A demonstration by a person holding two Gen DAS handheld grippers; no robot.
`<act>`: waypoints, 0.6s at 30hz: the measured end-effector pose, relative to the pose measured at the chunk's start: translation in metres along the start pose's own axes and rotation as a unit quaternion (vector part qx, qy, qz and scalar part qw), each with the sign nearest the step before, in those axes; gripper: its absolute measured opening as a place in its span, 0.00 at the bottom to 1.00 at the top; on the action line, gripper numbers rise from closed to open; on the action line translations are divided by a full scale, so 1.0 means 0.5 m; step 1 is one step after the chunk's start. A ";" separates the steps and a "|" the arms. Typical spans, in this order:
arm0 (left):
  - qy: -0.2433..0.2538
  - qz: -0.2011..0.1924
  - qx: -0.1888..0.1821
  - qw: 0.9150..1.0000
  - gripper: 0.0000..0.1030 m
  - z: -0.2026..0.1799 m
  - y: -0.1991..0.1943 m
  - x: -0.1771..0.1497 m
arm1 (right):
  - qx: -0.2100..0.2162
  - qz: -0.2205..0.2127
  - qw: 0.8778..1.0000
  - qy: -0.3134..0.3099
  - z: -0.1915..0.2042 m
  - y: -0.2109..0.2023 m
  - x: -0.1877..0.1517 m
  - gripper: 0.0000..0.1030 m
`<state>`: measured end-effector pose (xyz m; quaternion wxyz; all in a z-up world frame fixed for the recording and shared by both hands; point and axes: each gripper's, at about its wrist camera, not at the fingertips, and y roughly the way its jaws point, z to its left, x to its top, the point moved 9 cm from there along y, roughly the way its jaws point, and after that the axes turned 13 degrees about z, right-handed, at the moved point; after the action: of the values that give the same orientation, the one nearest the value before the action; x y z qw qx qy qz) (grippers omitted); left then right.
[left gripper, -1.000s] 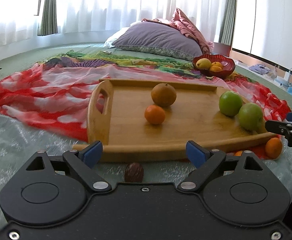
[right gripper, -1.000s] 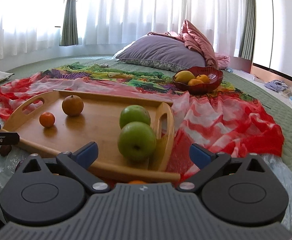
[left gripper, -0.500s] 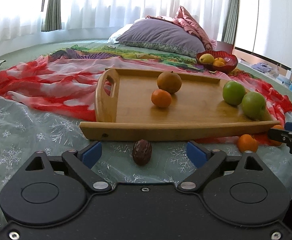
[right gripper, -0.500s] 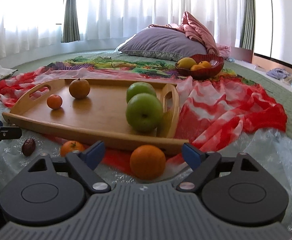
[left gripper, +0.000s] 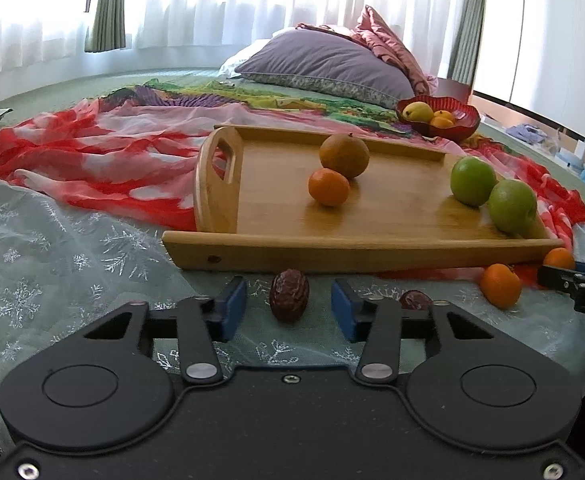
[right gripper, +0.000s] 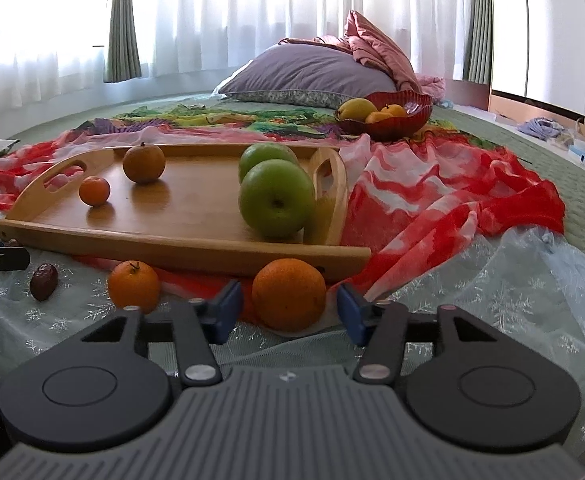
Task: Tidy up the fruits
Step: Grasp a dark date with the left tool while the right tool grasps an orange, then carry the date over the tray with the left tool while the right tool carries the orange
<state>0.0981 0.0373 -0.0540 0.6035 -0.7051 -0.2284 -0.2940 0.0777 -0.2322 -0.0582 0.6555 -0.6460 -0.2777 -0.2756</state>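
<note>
Date [left gripper: 289, 295] lies between spread left tongs [left gripper: 288, 309], below tray edge [left gripper: 356, 249].

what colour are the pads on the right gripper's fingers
Blue pads on black fingers, clearest in the right wrist view.

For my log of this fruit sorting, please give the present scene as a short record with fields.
left gripper: open, a wrinkled dark brown date between its fingers
right gripper: open, a large round orange between its fingers
wooden handled tray: two green apples, a brownish round fruit, a small tangerine
red glass bowl: yellow and orange fruits
off tray: a second date, a loose tangerine
</note>
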 end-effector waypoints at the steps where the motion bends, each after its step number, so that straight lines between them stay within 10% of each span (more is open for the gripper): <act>1: -0.001 0.000 0.000 1.000 0.35 0.002 0.000 0.001 | 0.000 -0.001 1.000 0.001 0.000 0.000 0.000 0.56; 18: 0.007 0.004 0.024 1.000 0.19 -0.003 -0.003 0.014 | -0.018 -0.011 1.000 -0.010 0.007 -0.010 0.000 0.41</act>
<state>0.1020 0.0358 -0.0482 0.6232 -0.6890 -0.2286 -0.2910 0.0743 -0.2288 -0.0547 0.6378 -0.6576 -0.2858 -0.2811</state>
